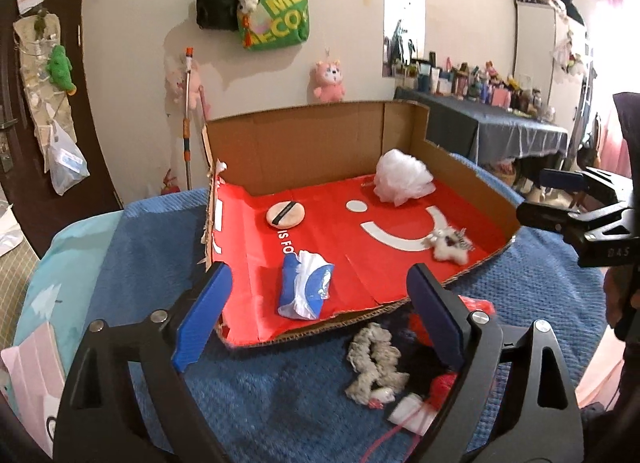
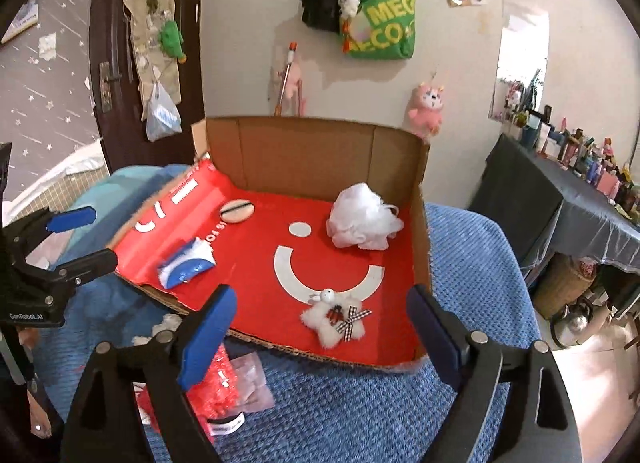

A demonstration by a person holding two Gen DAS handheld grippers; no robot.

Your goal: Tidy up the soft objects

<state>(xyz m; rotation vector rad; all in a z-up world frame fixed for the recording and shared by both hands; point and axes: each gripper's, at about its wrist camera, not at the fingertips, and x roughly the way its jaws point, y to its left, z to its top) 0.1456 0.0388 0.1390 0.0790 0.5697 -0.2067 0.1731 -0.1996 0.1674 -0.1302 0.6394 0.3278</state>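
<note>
We see a green bag (image 1: 276,11) and a pink toy (image 1: 330,80) on the wall, and a dark door (image 2: 120,43).

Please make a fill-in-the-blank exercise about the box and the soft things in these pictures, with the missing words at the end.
1. The floor of the cardboard box is coloured ____.
2. The white bath puff lies ____ the box.
3. The grey scrunchie lies outside the box, on the ____ blanket.
4. The jaws of the left gripper and the right gripper are both ____.

Missing words: red; inside; blue; open
</note>
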